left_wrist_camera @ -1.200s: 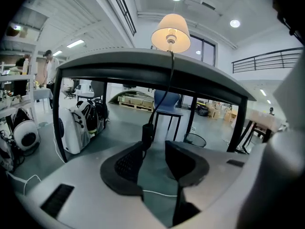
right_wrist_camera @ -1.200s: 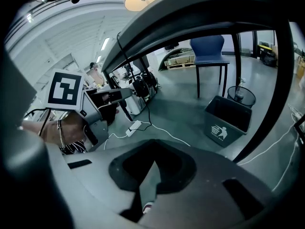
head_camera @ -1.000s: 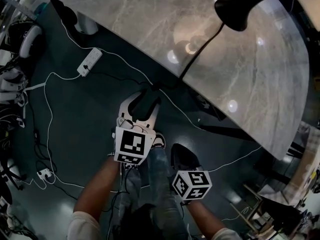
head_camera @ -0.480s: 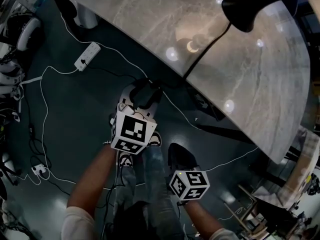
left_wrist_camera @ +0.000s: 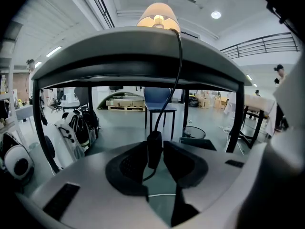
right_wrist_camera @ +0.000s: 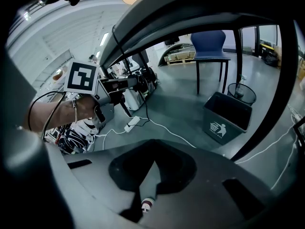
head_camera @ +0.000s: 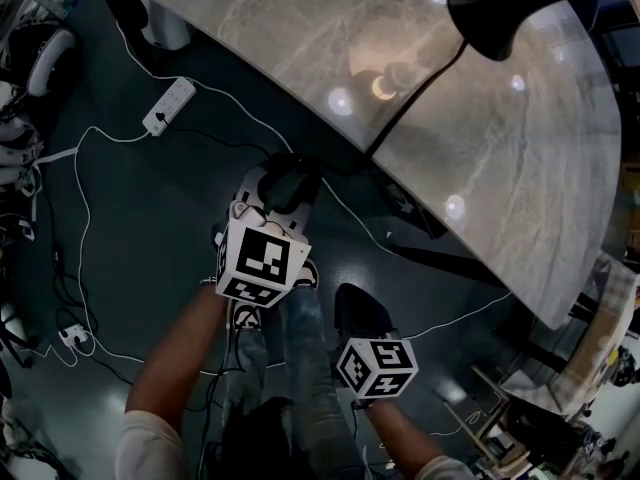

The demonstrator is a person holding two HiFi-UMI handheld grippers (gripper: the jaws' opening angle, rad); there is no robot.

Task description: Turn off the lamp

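Below the table's edge, from my head camera, my left gripper (head_camera: 283,190) reaches up to the inline switch (head_camera: 295,173) hanging on the cord (head_camera: 415,93) that runs down from the black lamp (head_camera: 495,18) on the marble table (head_camera: 300,28). I work there because the switch, not the lamp head, cuts the light. My right gripper (head_camera: 358,303) hangs lower and well apart, not needed for this. Along my left jaws, the switch (left_wrist_camera: 154,149) stands upright between the pads (left_wrist_camera: 128,168), which have just been closing round it. A sliver seems left on the right side, so I judge it not yet squeezed, and the shade (left_wrist_camera: 156,15) glows above. Along my right jaws, the tips are pressed together on nothing, aimed at the floor (right_wrist_camera: 181,113).
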